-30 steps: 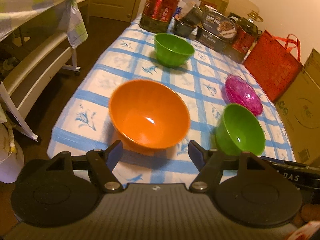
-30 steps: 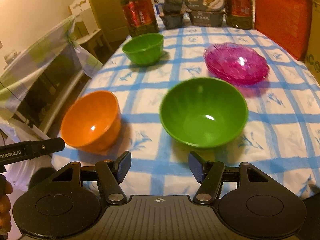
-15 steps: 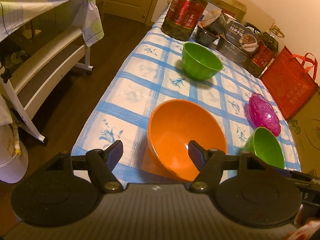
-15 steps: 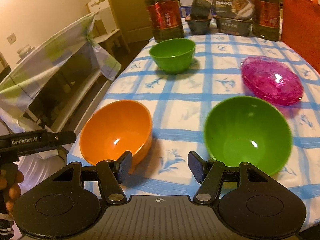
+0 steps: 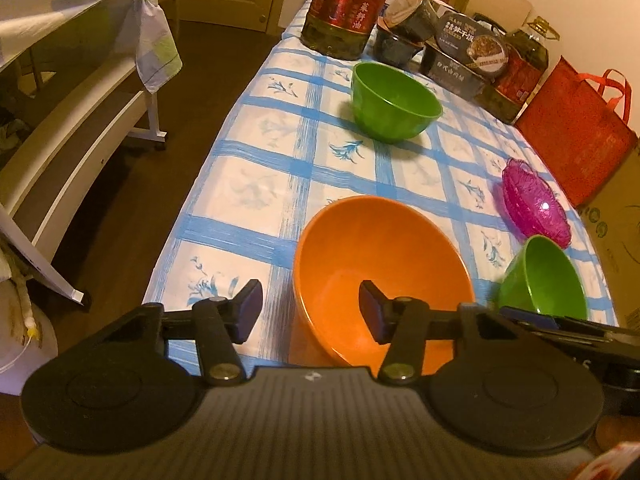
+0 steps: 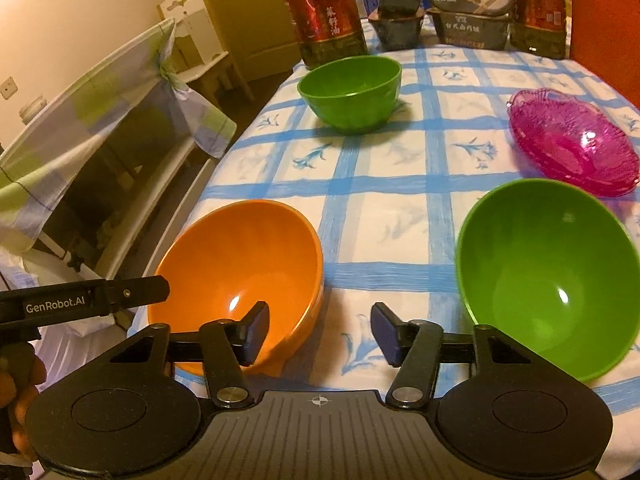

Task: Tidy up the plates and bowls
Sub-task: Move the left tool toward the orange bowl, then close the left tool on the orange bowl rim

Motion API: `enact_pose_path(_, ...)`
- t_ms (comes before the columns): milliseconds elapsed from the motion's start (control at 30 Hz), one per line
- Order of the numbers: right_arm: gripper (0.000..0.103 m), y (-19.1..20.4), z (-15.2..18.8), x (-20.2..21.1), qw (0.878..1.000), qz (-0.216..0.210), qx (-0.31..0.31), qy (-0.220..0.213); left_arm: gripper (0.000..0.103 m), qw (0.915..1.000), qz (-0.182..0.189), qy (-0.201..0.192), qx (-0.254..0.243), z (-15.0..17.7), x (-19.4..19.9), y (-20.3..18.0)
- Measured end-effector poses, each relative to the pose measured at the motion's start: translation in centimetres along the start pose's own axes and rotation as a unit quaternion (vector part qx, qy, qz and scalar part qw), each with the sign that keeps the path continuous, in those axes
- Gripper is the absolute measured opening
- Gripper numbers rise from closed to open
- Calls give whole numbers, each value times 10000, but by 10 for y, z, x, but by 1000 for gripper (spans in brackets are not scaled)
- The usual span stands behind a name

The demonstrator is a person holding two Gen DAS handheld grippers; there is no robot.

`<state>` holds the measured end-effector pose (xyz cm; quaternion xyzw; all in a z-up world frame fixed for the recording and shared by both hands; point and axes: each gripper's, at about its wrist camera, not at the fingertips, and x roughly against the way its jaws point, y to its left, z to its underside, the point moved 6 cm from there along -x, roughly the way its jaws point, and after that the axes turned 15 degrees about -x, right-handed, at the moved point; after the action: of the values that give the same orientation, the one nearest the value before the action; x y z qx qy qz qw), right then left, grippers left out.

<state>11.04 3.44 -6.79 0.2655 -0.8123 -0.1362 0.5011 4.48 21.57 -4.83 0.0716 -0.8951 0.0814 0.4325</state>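
Observation:
An orange bowl (image 5: 380, 264) (image 6: 240, 268) stands near the front left edge of the blue-checked table (image 5: 260, 184). My left gripper (image 5: 310, 312) straddles its near left wall, with the right finger inside the bowl and the left finger outside. The jaws are closing and the pads are still clear of the wall. A large green bowl (image 6: 548, 276) (image 5: 540, 276) sits to the right of the orange one. My right gripper (image 6: 320, 332) hangs over the cloth between the two bowls. Its jaws are closing on nothing, and the left finger overlaps the orange bowl's right wall.
A smaller green bowl (image 5: 396, 100) (image 6: 352, 88) stands farther back. Stacked pink glass plates (image 5: 532, 208) (image 6: 572, 144) lie at the right. An oil bottle (image 5: 344, 4), food boxes (image 6: 468, 4) and a red bag (image 5: 576, 132) line the far edge. A bench (image 5: 72, 148) stands left of the table.
Both grippers moved forward and down toward the bowls. The orange bowl slid under the left gripper's right finger, the green bowl shifted right in the right view, and both pairs of jaws narrowed.

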Motion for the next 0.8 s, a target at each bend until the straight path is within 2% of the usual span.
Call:
enact_pose_path(167, 38, 4, -2, -13, 9999, -36, 20, 94, 41, 10000, 55, -29, -15, -5, -6, 4)
enact_pose_path(400, 30, 5, -9, -23, 9999, -48, -29, 108, 31, 9998, 83, 4, -173, -8, -15, 2)
enact_pose_path(800, 13, 3, -7, -28, 9999, -34, -50, 147, 11, 9998, 70, 98, -143, -2, -22, 5)
